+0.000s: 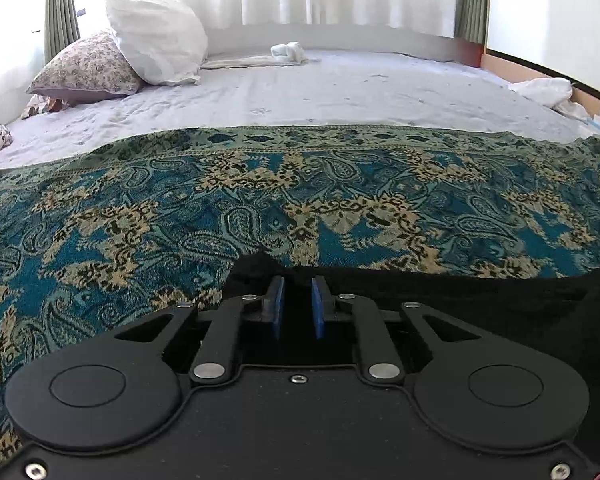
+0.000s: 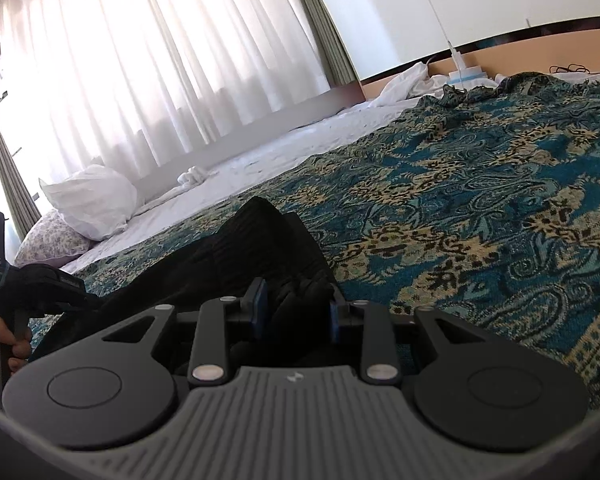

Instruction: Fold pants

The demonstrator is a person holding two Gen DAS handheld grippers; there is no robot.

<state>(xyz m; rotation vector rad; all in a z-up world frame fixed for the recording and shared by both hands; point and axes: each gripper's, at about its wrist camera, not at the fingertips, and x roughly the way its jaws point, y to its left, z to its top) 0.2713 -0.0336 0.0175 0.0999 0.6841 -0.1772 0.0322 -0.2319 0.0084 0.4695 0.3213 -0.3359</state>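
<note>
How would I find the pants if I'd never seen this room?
Look at the big bed under the curtained window, then at the teal paisley blanket spread over its near half. The pants are the plain black cloth lying on that blanket's near edge, the only dark, unpatterned thing there, unlike the white pillow and white sheets further back.

My pants (image 2: 236,248) are matt ribbed black cloth; the throw (image 1: 340,200) at twelve o'clock is coarse woven paisley cloth.

One pair of black pants (image 2: 236,248), two pillows (image 1: 156,40), one patterned blanket (image 1: 300,200), two grippers (image 1: 298,306).
</note>
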